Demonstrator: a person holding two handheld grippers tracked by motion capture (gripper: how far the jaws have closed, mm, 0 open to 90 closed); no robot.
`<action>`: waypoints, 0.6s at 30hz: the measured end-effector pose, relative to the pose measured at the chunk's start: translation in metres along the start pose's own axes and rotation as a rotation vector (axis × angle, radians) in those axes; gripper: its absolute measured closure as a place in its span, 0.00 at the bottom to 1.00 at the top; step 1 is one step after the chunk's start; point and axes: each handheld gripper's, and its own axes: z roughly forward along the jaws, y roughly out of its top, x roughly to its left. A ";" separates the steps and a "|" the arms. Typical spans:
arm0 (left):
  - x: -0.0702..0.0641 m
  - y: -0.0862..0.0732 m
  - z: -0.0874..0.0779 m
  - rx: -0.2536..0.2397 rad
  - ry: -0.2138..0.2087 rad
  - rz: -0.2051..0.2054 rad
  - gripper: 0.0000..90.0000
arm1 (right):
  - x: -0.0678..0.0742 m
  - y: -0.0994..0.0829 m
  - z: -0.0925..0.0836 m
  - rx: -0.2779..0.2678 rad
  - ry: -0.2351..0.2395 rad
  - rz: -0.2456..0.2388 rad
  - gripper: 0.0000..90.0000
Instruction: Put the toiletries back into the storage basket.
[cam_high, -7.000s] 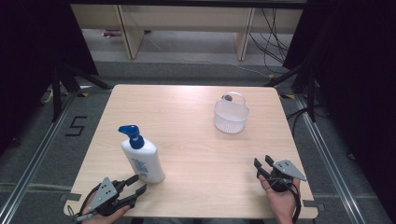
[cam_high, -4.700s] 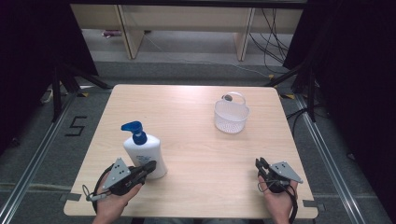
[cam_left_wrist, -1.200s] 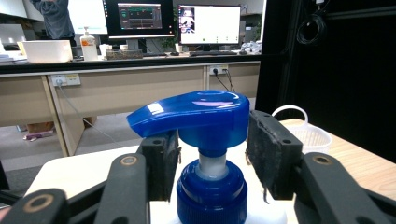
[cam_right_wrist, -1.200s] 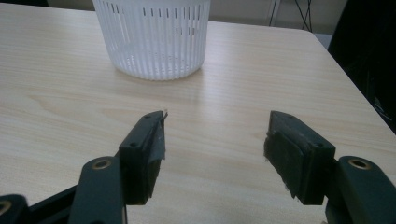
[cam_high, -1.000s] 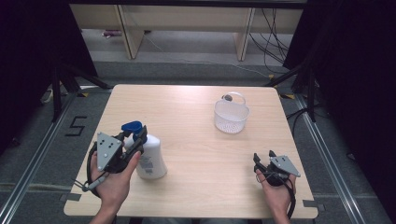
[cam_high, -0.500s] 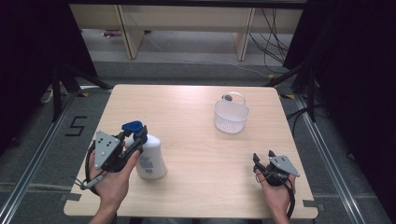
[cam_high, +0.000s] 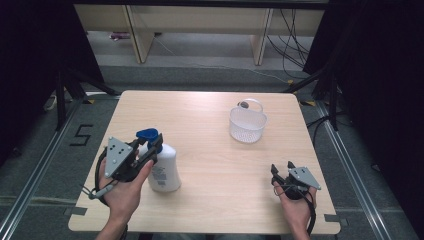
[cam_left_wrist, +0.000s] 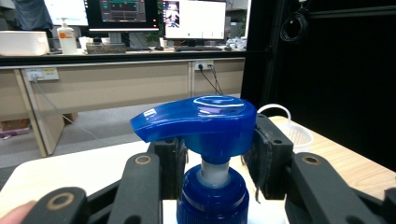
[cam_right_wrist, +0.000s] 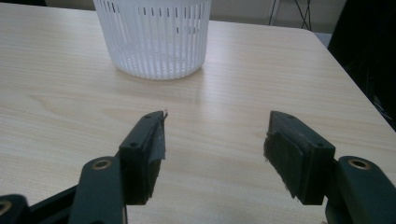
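Observation:
A white pump bottle (cam_high: 165, 172) with a blue pump head (cam_high: 148, 134) stands upright on the left of the wooden table (cam_high: 210, 150). My left gripper (cam_high: 152, 145) reaches in from the left at the bottle's top. In the left gripper view its pads (cam_left_wrist: 266, 154) sit against both sides of the blue pump head (cam_left_wrist: 205, 116), just above the blue collar. My right gripper (cam_high: 281, 166) rests near the table's front right corner, open, with only bare wood between its fingers (cam_right_wrist: 215, 135). It points toward a white slatted basket (cam_right_wrist: 154, 42).
The white basket (cam_high: 247, 125) with a loop handle stands at the back right of the table. Dark frame posts and cables flank the table, and wooden shelving lies beyond its far edge. Bare wood stretches between bottle and basket.
Since the earliest frames my left gripper has come up from the table's front edge and closed around the bottle's pump head. Over the last second nothing has moved.

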 end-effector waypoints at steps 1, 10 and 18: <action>-0.001 0.001 0.001 -0.006 -0.008 -0.003 0.66 | 0.000 0.000 0.000 0.001 0.000 0.003 0.43; -0.013 0.019 0.023 -0.029 -0.085 -0.015 0.66 | -0.002 0.000 0.001 -0.012 0.012 -0.030 0.43; -0.026 0.032 0.047 -0.045 -0.140 -0.007 0.66 | 0.001 -0.001 -0.001 -0.006 -0.006 0.001 0.43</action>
